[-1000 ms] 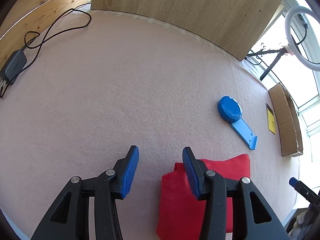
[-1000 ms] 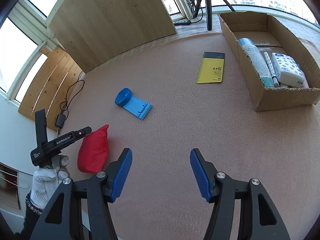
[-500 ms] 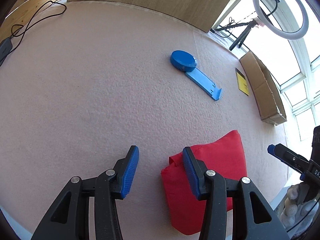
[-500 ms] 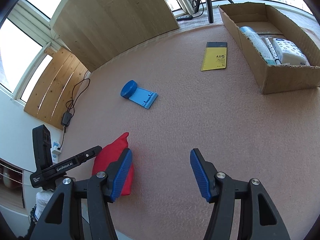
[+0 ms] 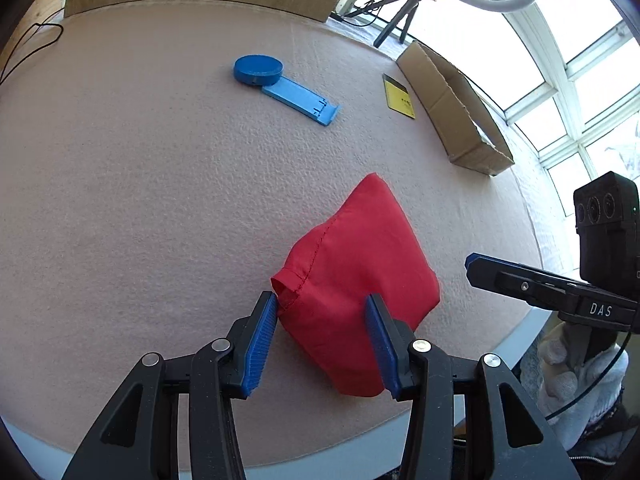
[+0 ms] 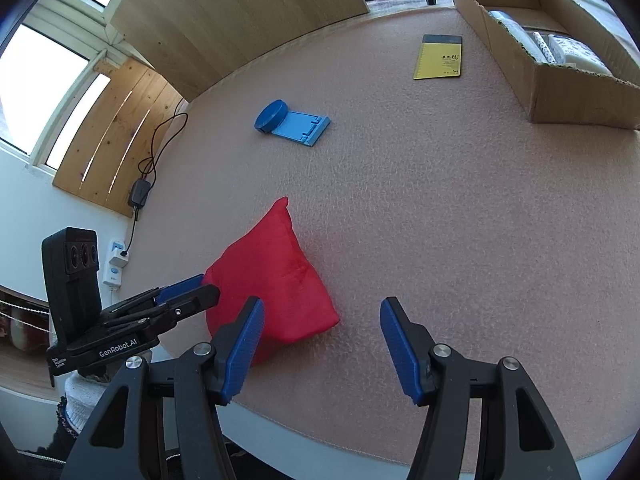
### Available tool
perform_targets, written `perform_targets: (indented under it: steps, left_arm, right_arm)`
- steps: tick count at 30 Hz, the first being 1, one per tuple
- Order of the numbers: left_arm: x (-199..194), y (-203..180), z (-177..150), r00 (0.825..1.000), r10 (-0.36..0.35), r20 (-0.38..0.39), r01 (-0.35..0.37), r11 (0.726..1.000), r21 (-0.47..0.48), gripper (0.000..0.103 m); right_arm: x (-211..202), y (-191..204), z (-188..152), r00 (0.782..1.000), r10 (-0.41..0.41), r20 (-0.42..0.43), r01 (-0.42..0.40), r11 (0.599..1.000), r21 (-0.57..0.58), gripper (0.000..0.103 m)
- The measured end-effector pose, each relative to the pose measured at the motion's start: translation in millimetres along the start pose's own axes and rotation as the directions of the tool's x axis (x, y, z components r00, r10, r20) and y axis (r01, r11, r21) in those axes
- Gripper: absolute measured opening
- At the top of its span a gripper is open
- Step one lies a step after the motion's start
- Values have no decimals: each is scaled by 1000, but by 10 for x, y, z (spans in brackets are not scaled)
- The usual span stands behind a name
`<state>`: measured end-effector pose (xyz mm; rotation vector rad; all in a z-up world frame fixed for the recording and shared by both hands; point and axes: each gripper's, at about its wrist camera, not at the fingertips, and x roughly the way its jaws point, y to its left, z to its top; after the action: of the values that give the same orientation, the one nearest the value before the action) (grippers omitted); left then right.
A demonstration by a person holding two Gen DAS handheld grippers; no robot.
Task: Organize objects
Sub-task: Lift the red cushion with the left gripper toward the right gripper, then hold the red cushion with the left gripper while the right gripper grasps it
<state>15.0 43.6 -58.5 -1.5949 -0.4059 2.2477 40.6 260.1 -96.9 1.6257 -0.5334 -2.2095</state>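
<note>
Red cloth pouch [image 5: 356, 276] sits between open left gripper [image 5: 322, 336] jaws, ungripped. Right gripper [image 6: 320, 344] open, empty. Blue stand [image 5: 288, 88] at 11 o'clock and yellow notepad [image 5: 399, 98] remain outside cardboard box [image 5: 452, 104] at 1 o'clock.

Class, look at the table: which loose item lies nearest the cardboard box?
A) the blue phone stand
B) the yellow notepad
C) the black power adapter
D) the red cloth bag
B: the yellow notepad lies just beside the cardboard box, closer than any other loose item.
</note>
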Motion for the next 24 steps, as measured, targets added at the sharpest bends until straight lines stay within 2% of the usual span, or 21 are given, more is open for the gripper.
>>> perform_targets:
  steps: [4,10,16,24]
  left_arm:
    - [-1,-181,-44,1000,-14,-16,15,998,56,49]
    - [-153,-143,15,998,36,41,-39,997,70,49]
    - [26,-112,65,1000,-4,-21,6,995,102,48]
    - [214,-223,166,998,-63,-13,64,995,81,48]
  right_arm:
    - [2,2,-37,1000,5,-12,-5,1000,18,56]
    - [28,44,-144,997,49,-61,-47,999,22,55]
    - [217,124,-127,990,103,-97,-100,994,30,38]
    - [325,14,82,990,119,-72,-114,991,77,35]
